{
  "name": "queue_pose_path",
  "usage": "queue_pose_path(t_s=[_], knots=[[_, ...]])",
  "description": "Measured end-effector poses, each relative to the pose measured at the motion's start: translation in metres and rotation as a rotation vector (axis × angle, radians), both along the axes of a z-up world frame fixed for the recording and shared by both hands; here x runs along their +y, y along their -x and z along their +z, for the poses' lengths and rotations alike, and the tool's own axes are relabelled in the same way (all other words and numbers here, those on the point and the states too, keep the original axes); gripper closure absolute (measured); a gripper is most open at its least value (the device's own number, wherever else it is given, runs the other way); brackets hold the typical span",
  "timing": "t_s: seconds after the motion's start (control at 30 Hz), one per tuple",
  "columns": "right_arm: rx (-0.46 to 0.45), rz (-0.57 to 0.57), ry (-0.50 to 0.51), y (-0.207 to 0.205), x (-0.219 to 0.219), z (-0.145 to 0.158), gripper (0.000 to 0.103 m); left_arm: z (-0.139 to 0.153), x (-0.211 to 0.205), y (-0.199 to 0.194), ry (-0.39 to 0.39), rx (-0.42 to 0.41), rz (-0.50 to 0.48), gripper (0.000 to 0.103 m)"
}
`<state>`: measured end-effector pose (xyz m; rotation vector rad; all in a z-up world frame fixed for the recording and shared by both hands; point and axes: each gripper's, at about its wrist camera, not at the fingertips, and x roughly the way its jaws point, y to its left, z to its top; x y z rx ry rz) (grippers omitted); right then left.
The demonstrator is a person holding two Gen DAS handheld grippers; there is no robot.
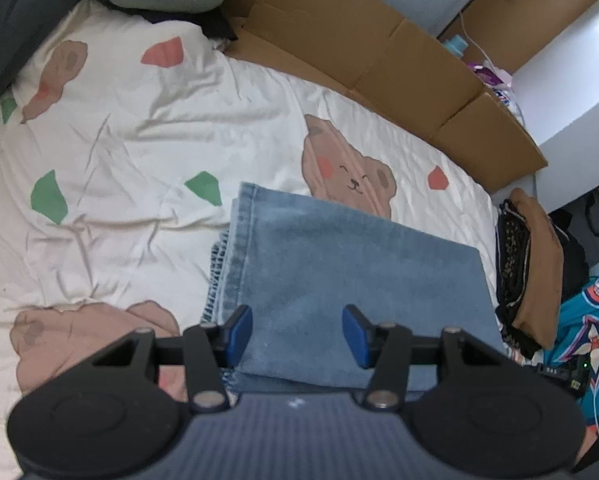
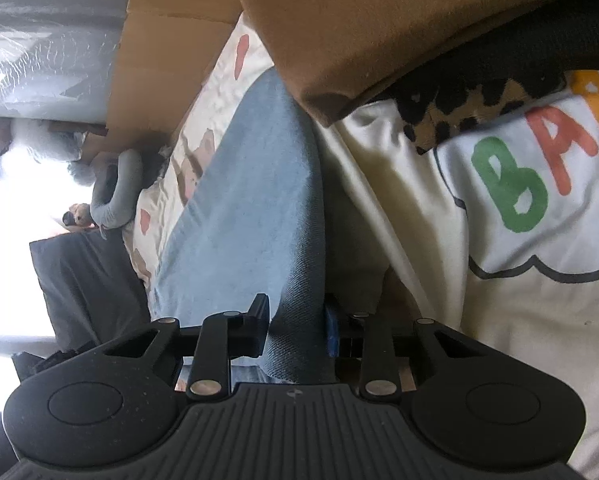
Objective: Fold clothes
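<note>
- The jeans lay on the bed's bear-print duvet, doubled into a thick rectangle with the hems stacked at the far end, so the layers looked squared for another fold or for carrying off.
- Your right tongs were clenched on the jeans' folded edge, probably to keep the layers from sliding apart.
- Your left tongs hung released over the near end, gripping nothing, likely ready to steady it.
- A pile of folded clothes sat just beside the jeans, and a cardboard box lined the bed's far side.
</note>
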<state>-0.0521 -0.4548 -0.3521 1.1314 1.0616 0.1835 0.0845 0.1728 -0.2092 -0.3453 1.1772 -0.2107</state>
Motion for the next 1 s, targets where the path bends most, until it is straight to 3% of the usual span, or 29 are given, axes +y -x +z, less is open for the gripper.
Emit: queue_pose_path(t_s=[0.23,0.3,0.4,0.47,0.6,0.7,0.83,1.0], knots=[[0.043,-0.036,-0.011,0.006,0.001,-0.019,0.065,-0.016,-0.004,-0.003,0.004,0.028,-0.006,0.050],[0.052,-0.030,-0.010,0.005,0.003,-0.023,0.055,-0.023,-0.005,-0.005,0.002,0.040,-0.001,0.050],[0.065,-0.021,-0.009,0.005,0.006,-0.029,0.051,-0.032,-0.008,-0.010,0.004,0.055,-0.001,0.050],[0.073,-0.015,-0.008,0.004,0.008,-0.033,0.052,-0.037,-0.012,-0.013,0.009,0.058,-0.008,0.050],[0.072,0.012,0.003,0.003,0.008,-0.032,0.078,-0.045,-0.023,-0.018,0.015,0.061,-0.032,0.050],[0.034,0.031,0.003,0.004,0.007,-0.024,0.085,-0.050,-0.031,-0.020,0.014,0.063,-0.052,0.050],[-0.004,0.024,0.001,0.005,0.007,-0.014,0.085,-0.059,-0.044,-0.021,0.013,0.070,-0.094,0.050],[-0.004,-0.015,-0.021,0.003,0.005,-0.018,0.072,-0.073,-0.061,-0.022,0.022,0.082,-0.136,0.050]])
